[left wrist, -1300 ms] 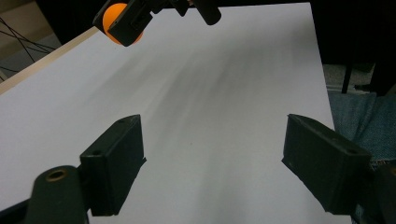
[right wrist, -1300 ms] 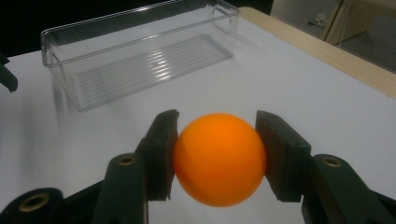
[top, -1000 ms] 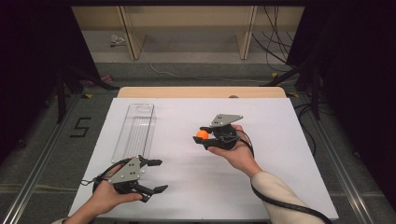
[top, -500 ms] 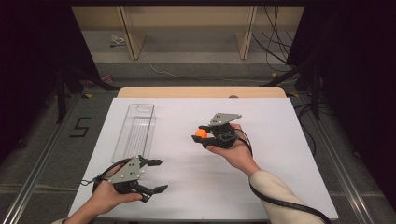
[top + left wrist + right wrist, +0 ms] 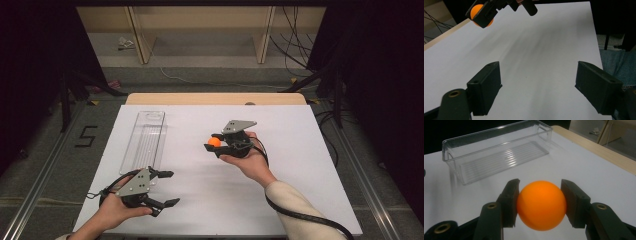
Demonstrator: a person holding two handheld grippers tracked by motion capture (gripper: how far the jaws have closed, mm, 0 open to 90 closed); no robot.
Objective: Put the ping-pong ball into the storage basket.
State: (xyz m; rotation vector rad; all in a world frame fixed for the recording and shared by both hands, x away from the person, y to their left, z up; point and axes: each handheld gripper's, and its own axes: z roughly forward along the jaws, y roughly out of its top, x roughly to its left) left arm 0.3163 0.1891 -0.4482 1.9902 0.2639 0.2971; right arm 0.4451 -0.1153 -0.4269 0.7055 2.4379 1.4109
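Pinching a smooth, round orange ball (image 5: 541, 205), the right gripper (image 5: 216, 142) hovers; left gripper (image 5: 167, 189) gapes empty.

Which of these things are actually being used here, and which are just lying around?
In use: orange ball, clamped in the right gripper; clear plastic tray, probably; left gripper, open and idle.

Just about: cables and wooden frame beyond the table; floor marking "5".

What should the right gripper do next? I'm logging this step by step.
Probably carry the orange ball leftward to above the clear tray: the right gripper is shut on it, the tray holds nothing, and the left gripper is open, holding nothing.
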